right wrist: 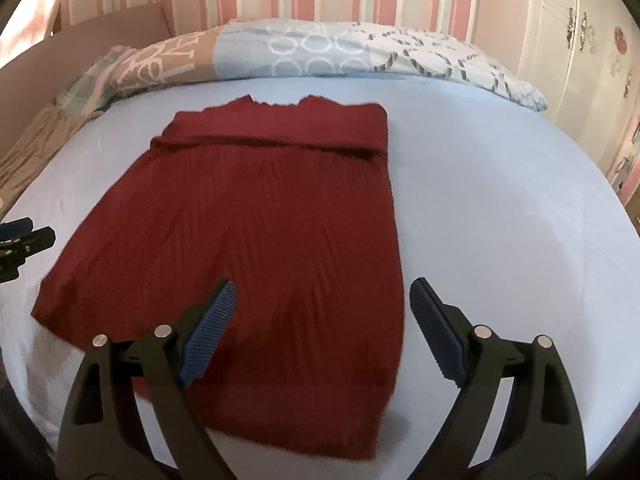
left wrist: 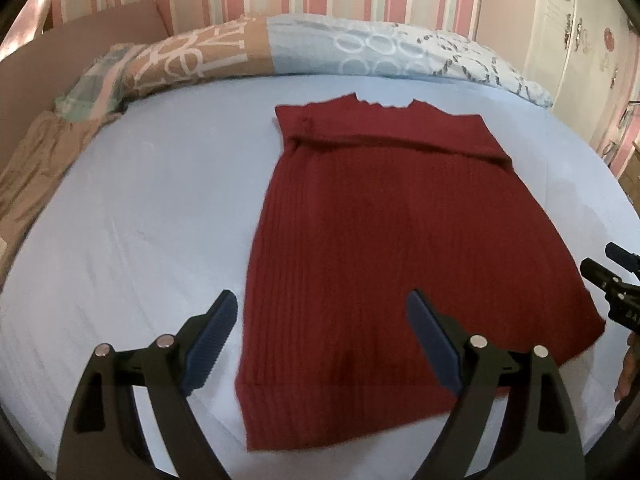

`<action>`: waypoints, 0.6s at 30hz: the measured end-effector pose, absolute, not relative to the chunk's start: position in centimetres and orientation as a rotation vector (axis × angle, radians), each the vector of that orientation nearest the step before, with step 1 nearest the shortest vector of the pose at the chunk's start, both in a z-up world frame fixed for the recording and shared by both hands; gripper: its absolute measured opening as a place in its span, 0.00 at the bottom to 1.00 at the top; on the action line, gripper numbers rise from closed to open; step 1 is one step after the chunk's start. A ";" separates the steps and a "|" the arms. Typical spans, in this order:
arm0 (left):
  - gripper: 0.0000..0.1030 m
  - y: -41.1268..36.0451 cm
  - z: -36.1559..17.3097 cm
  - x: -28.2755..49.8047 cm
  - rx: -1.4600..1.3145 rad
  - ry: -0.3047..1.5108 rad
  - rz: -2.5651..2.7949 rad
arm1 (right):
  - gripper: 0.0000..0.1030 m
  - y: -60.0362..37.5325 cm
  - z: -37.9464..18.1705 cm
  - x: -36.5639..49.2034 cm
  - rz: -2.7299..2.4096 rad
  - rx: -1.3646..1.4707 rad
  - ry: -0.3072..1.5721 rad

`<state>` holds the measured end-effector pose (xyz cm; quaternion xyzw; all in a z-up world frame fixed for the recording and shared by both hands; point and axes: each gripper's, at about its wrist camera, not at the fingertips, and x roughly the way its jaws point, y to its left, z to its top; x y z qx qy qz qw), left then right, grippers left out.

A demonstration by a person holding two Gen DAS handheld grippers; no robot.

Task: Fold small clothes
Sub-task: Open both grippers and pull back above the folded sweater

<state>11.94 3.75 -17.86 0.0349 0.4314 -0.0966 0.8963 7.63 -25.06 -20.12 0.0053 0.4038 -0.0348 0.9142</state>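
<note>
A dark red ribbed knit top (left wrist: 384, 232) lies flat on the pale blue bed sheet, its sleeves folded across the chest near the collar; it also shows in the right wrist view (right wrist: 256, 224). My left gripper (left wrist: 322, 304) is open and empty, hovering over the top's near left hem. My right gripper (right wrist: 322, 292) is open and empty, over the near right hem. The right gripper's tip (left wrist: 612, 284) shows at the right edge of the left wrist view. The left gripper's tip (right wrist: 24, 240) shows at the left edge of the right wrist view.
The pale blue sheet (left wrist: 152, 208) covers the bed. A patterned rolled duvet (left wrist: 304, 46) lies along the far side. Beige cloth (left wrist: 36, 168) lies at the left edge. A white wardrobe (right wrist: 580, 60) stands at the right, a striped wall behind.
</note>
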 end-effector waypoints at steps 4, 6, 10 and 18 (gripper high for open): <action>0.85 4.7 -19.8 11.0 0.034 0.955 -0.204 | 0.86 -25.2 -21.3 6.2 -0.080 0.034 0.860; 0.85 5.0 -20.8 10.7 0.021 0.988 -0.215 | 0.86 -24.8 -21.6 5.4 -0.074 0.026 0.865; 0.85 5.1 -21.8 10.2 0.037 1.003 -0.226 | 0.86 -24.3 -22.2 4.7 -0.079 -0.020 0.876; 0.85 5.3 -23.3 9.8 0.045 1.021 -0.168 | 0.86 -25.0 -23.0 3.8 -0.095 -0.020 0.889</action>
